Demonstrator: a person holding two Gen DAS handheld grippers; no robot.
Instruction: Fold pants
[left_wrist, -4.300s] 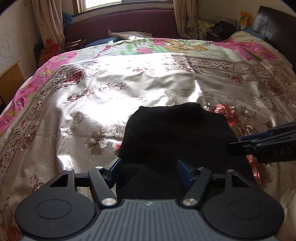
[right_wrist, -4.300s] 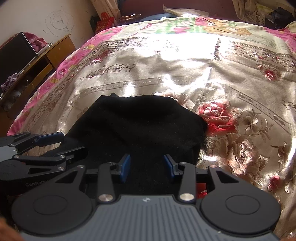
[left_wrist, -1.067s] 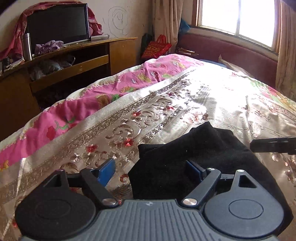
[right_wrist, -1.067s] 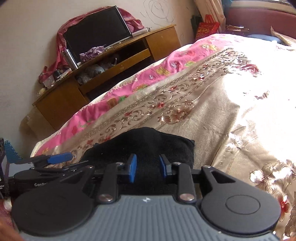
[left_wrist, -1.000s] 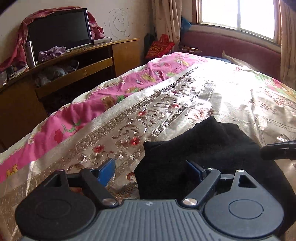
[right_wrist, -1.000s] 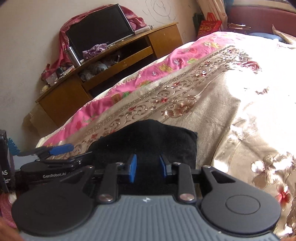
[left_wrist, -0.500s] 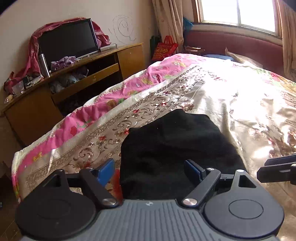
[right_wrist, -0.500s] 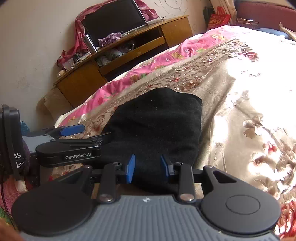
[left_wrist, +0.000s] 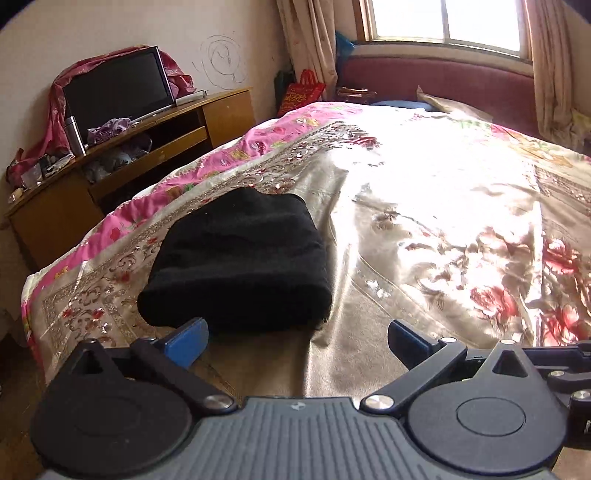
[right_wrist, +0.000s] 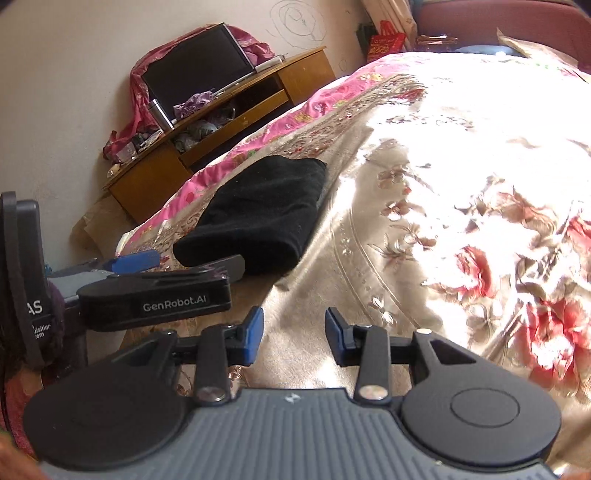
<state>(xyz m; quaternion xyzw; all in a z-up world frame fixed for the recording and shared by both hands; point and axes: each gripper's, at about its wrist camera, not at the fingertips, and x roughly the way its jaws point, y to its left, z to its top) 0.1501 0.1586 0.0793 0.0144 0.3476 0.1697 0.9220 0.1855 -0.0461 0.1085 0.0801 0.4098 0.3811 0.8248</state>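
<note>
The black pants lie folded into a thick compact bundle on the floral bedspread, near the bed's left corner. They also show in the right wrist view. My left gripper is open and empty, just short of the bundle's near edge. My right gripper is open and empty, further back over bare bedspread. The left gripper shows in the right wrist view, beside the bundle's near end.
A wooden TV stand with a dark screen and clutter stands left of the bed. A window, curtains and a maroon bench are at the far end. The bed edge drops off left of the pants.
Both grippers have let go of the pants and pulled back. The folded bundle now rests alone near the bed's left corner. The right gripper's jaws have widened.
</note>
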